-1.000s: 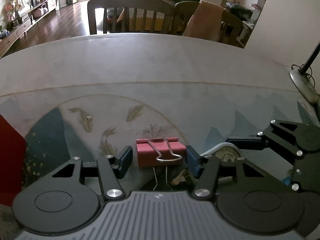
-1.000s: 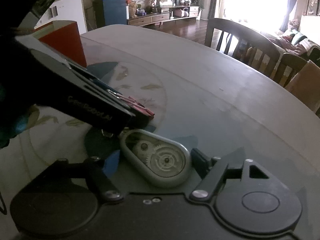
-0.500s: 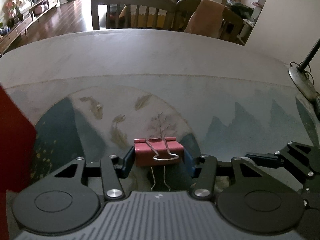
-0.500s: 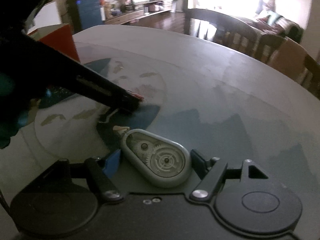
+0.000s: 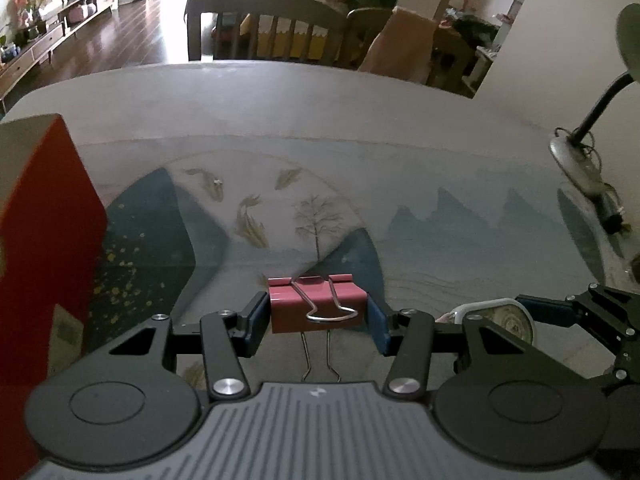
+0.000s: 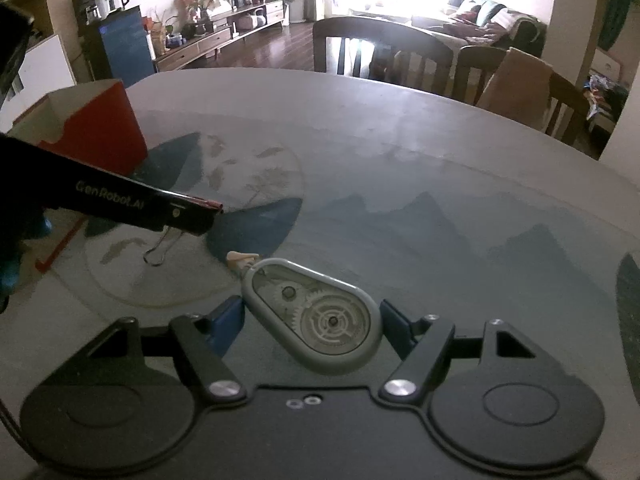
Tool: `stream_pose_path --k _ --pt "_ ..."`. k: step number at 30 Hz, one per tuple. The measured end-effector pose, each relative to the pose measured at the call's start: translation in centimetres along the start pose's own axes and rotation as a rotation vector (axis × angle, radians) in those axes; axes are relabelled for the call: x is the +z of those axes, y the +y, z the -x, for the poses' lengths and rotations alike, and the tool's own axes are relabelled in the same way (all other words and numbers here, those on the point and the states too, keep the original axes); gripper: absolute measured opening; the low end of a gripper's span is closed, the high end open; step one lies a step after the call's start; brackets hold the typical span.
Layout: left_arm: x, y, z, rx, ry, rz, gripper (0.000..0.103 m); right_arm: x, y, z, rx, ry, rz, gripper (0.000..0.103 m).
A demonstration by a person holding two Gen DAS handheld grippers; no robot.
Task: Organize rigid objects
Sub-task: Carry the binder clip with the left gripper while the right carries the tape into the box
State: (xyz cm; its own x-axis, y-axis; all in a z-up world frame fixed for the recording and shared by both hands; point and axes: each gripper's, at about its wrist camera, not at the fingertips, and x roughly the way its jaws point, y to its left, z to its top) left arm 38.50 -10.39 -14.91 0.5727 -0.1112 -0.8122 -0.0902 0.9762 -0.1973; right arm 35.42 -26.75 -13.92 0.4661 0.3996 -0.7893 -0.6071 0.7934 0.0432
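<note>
My left gripper (image 5: 316,320) is shut on a red binder clip (image 5: 316,306) and holds it above the table, wire handles hanging down. My right gripper (image 6: 312,326) is shut on a grey correction tape dispenser (image 6: 316,320), lifted over the table. In the left wrist view the dispenser (image 5: 496,316) and right gripper fingers (image 5: 544,310) sit at the lower right. In the right wrist view the left gripper (image 6: 192,216) shows from the side at left, with the clip's handle (image 6: 160,248) hanging below it. A red open box (image 6: 92,128) stands at the far left.
The round table has a glass top over a painted landscape mat (image 5: 320,208). The red box (image 5: 44,216) is close on the left in the left wrist view. A desk lamp base (image 5: 576,160) stands at right. Chairs (image 6: 380,52) line the far edge.
Both grippers have risen and drawn back with their objects. The left gripper closed onto the clip and moved left toward the red box, which now looms larger.
</note>
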Motion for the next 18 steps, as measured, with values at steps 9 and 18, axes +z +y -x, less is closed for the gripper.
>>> stream_pose_path --k 9,18 --pt "-1.0 0.5 4.8 -0.041 -0.03 0.006 0.051 0.4 2.9 4.9 -0.007 -0.045 -0.003 0.074" --pt "-1.9 2.6 10.3 -0.058 -0.087 0.01 0.051 1.5 7.4 8.5 0.01 -0.078 0.012 0.074"
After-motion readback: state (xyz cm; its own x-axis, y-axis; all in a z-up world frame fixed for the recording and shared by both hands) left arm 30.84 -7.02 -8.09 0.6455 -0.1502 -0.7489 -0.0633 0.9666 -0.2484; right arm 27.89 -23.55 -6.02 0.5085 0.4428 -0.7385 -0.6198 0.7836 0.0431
